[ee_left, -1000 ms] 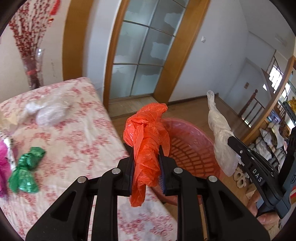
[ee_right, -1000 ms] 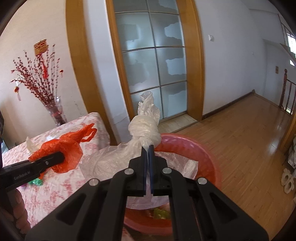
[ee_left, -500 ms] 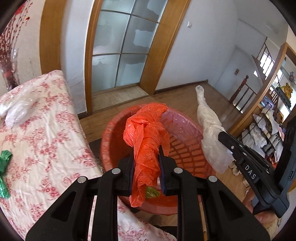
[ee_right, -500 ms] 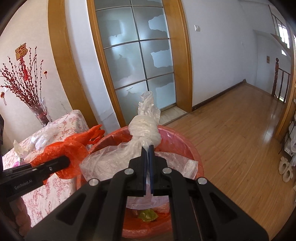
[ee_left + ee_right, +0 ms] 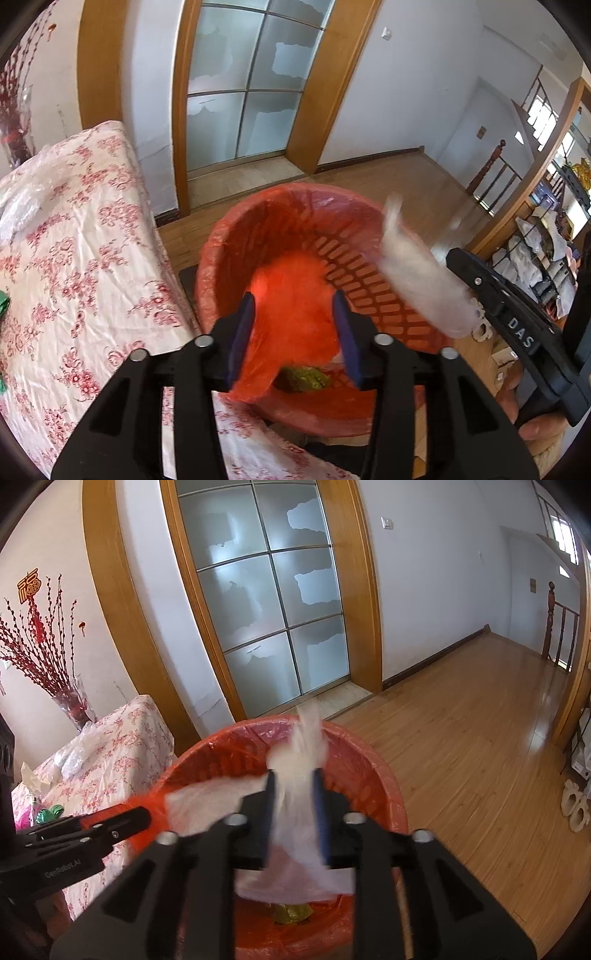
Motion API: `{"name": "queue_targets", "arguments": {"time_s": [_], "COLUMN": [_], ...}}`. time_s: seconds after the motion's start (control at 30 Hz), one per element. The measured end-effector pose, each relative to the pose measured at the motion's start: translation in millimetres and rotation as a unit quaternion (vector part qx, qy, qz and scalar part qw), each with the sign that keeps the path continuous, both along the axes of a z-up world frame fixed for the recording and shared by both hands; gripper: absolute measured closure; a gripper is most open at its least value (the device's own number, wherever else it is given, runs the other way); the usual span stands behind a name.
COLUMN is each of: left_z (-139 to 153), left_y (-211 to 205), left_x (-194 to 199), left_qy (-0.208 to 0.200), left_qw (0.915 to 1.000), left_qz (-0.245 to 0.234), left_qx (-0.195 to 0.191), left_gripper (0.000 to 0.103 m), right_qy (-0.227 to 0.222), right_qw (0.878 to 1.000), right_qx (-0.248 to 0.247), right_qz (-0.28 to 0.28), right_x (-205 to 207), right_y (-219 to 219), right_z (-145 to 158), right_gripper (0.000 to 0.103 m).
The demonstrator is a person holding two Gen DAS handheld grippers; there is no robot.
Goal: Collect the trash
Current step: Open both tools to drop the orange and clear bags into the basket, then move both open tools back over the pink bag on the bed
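Trash observed over red basket (image 5: 229,236): orange bag (image 5: 295,314) blurred between left gripper (image 5: 295,334) jaws, white bag (image 5: 295,797) between right gripper (image 5: 294,812) jaws. Both jaw pairs opening, judged a release above basket. Floral table (image 5: 74,258) beside basket.

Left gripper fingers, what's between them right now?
In the left wrist view, the orange bag hangs blurred between the opening fingers of the left gripper, over the red basket; the pads no longer press it.
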State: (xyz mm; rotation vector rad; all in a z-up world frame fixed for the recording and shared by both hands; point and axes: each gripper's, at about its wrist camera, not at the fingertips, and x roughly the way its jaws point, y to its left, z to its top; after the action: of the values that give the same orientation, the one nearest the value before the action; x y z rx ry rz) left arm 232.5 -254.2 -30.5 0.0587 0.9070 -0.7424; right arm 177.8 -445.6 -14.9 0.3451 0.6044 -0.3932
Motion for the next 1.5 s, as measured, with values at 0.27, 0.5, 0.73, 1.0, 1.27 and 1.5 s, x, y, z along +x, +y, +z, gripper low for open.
{"name": "queue_targets", "arguments": {"time_s": [0.27, 0.5, 0.73, 1.0, 1.27, 1.5], "left_z": [-1.5, -0.8, 0.1, 7.9, 33.5, 36.3], "left_y": [29.3, 63.4, 97.9, 151.9, 237.6, 316.0], "left_x": [0.2, -0.2, -1.2, -0.1, -1.6, 13.9], "left_qy": [-0.018, -0.045, -0.057, -0.079, -0.131, -0.137], "left_qw": [0.9990, 0.9955, 0.9910, 0.9800, 0.9517, 0.9191], "left_qz": [0.035, 0.069, 0.105, 0.169, 0.265, 0.354], "left_qx": [0.021, 0.047, 0.061, 0.068, 0.084, 0.107], "left_gripper": [0.039, 0.033, 0.030, 0.029, 0.029, 0.026], "right_qy": [0.012, 0.015, 0.018, 0.012, 0.009, 0.010], "right_qw": [1.000, 1.000, 0.999, 0.999, 0.998, 0.995], "right_qx": [-0.012, -0.017, -0.031, -0.039, -0.048, -0.053], "right_qz": [-0.011, -0.008, -0.005, 0.018, 0.048, 0.079], "right_x": [-5.5, -7.9, -3.2, 1.8, 15.0, 30.1], "right_y": [2.9, 8.9, 25.4, 49.0, 83.5, 115.1], "right_z": [-8.3, -9.7, -6.3, 3.0, 8.5, 11.6], "right_gripper": [0.051, 0.038, 0.029, 0.026, 0.024, 0.024]}}
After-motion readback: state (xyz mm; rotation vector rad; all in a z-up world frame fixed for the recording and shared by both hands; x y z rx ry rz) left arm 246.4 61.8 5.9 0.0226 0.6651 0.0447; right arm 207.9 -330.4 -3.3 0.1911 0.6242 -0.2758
